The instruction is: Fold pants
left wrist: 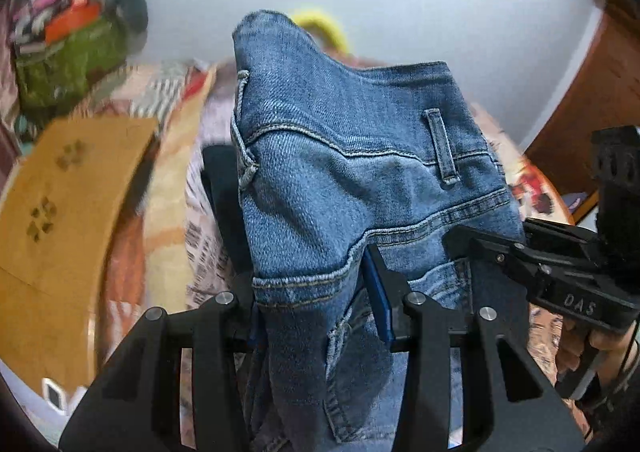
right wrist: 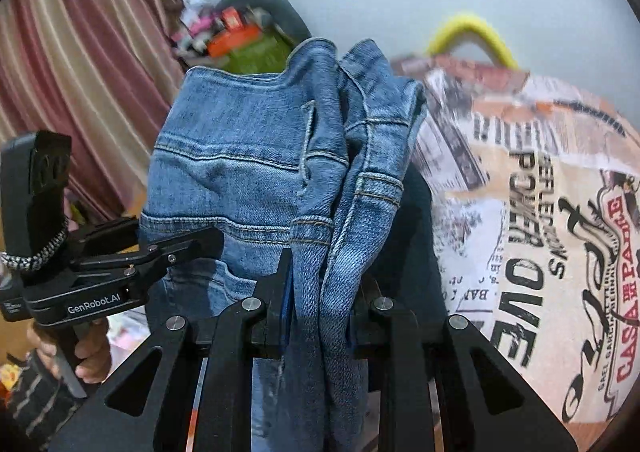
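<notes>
Denim jeans (left wrist: 344, 155) held up off printed bedcover (right wrist: 532, 211). L gripper (left wrist: 316, 292) pinching waistband fabric; R gripper (right wrist: 320, 284) clamped on bunched folds. Wall (left wrist: 440, 11) behind.

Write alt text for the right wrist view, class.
The right gripper clamps bunched blue denim jeans, held up in the air. The left gripper grips the same jeans from the left, above a newspaper-print bedspread.
</notes>
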Tool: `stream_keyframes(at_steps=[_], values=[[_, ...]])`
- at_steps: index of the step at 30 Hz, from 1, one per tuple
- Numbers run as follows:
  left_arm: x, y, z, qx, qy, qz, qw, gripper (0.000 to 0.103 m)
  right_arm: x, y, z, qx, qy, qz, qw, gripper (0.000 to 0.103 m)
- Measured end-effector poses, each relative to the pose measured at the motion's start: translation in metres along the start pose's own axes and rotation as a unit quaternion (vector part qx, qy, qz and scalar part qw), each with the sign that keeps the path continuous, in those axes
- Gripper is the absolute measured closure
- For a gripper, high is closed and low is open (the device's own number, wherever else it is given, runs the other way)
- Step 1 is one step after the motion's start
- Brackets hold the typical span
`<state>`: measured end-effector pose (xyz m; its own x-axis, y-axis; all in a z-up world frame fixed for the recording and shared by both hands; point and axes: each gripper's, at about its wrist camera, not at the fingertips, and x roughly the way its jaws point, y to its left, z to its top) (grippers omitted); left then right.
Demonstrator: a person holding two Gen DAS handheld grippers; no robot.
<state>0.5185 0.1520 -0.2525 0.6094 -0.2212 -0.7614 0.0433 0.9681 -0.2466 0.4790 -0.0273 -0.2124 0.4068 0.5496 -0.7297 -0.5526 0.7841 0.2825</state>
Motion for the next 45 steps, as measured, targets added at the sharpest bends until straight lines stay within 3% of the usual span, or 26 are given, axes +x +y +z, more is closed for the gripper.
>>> stream_keyframes(at_steps=[4,7,13,18,23,28,33,36,42,45], values=[[0.053,-0.001,-0.010,0.007,0.047,0.016,0.9987,0.060,0.042,-0.027,-0.012,0.049,0.073,-0.036,0.995,0.082],[0.072,0.000,-0.017,0.000,0.064,0.028,0.9975,0.057,0.038,-0.028,-0.020,0.039,0.058,-0.036,0.997,0.082],[0.048,0.011,-0.025,-0.041,0.065,0.033,0.9965,0.056,0.002,-0.016,-0.032,0.022,0.045,-0.048,0.998,0.079],[-0.023,-0.009,-0.032,-0.005,0.023,0.060,0.9979,0.056,-0.051,-0.005,-0.042,0.005,-0.001,-0.051,0.999,0.079],[-0.119,-0.033,-0.036,0.002,-0.041,0.059,0.9974,0.056,-0.125,0.024,-0.044,-0.012,-0.075,-0.032,0.997,0.079],[-0.218,-0.070,-0.051,0.023,-0.121,0.048,0.9912,0.056,-0.211,0.070,-0.056,-0.054,-0.156,-0.028,0.986,0.079],[-0.310,-0.113,-0.086,0.056,-0.204,0.054,0.9759,0.056,-0.282,0.118,-0.083,-0.092,-0.228,-0.022,0.969,0.079],[-0.358,-0.140,-0.118,0.079,-0.255,0.068,0.9614,0.056,-0.319,0.146,-0.108,-0.107,-0.267,-0.017,0.957,0.079],[-0.416,-0.174,-0.184,0.097,-0.322,0.087,0.9378,0.045,-0.354,0.181,-0.157,-0.122,-0.312,-0.025,0.942,0.077],[-0.433,-0.183,-0.210,0.095,-0.343,0.090,0.9302,0.034,-0.364,0.187,-0.177,-0.113,-0.325,-0.035,0.938,0.061]])
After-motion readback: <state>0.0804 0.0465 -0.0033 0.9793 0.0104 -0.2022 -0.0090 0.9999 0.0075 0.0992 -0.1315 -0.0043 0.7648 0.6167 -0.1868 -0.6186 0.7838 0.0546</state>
